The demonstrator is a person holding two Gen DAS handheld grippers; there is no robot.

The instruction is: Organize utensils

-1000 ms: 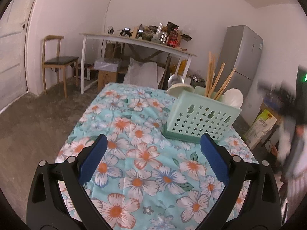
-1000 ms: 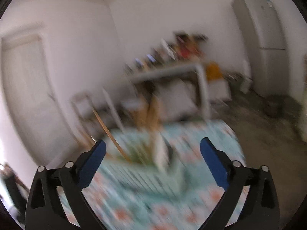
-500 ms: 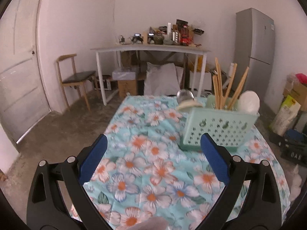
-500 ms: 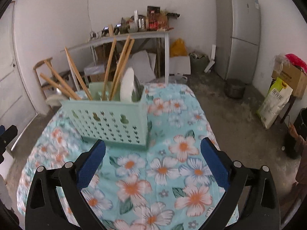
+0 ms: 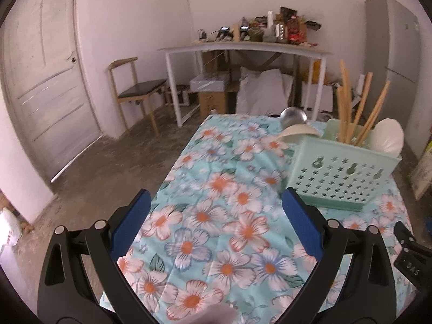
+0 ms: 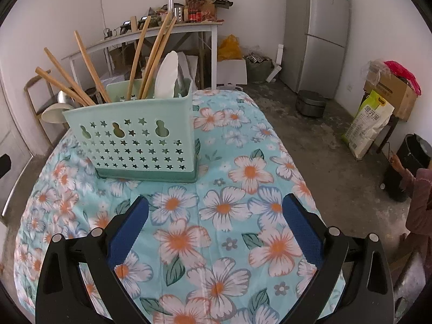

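Nearest in the left wrist view, the left gripper [image 5: 216,202] hangs released above the floral tablecloth [image 5: 216,232], its blue pads [image 5: 132,220] spread wide with nothing between them. At about 4 o'clock a black piece of the other tool shows at the frame edge. Farther out, toward 2 o'clock, the mint-green utensil basket [image 5: 343,178] stands upright on the cloth, well apart from the fingers. Wooden chopsticks [image 5: 348,108] lean out of its top, a white spoon [image 5: 388,139] sits at its right end, and a cream ladle [image 5: 295,132] and a metal ladle [image 5: 293,116] poke out at its far left corner. Beyond the table, at 11 o'clock, is a wooden chair [image 5: 135,91]; at 12 o'clock a cluttered white desk [image 5: 243,48]; at 1 o'clock a grey fridge [image 5: 391,54].

In the right wrist view, the right gripper [image 6: 216,216] is likewise released and empty over the tablecloth [image 6: 229,229]. The utensil basket [image 6: 135,140] stands at 11 o'clock, apart from the pads, with the chopsticks [image 6: 151,54] fanning upward and the white spoon [image 6: 167,75] upright at its right end. Farther, the fridge [image 6: 318,32] is at 1 o'clock and a rice sack [image 6: 370,124] at 2 o'clock.
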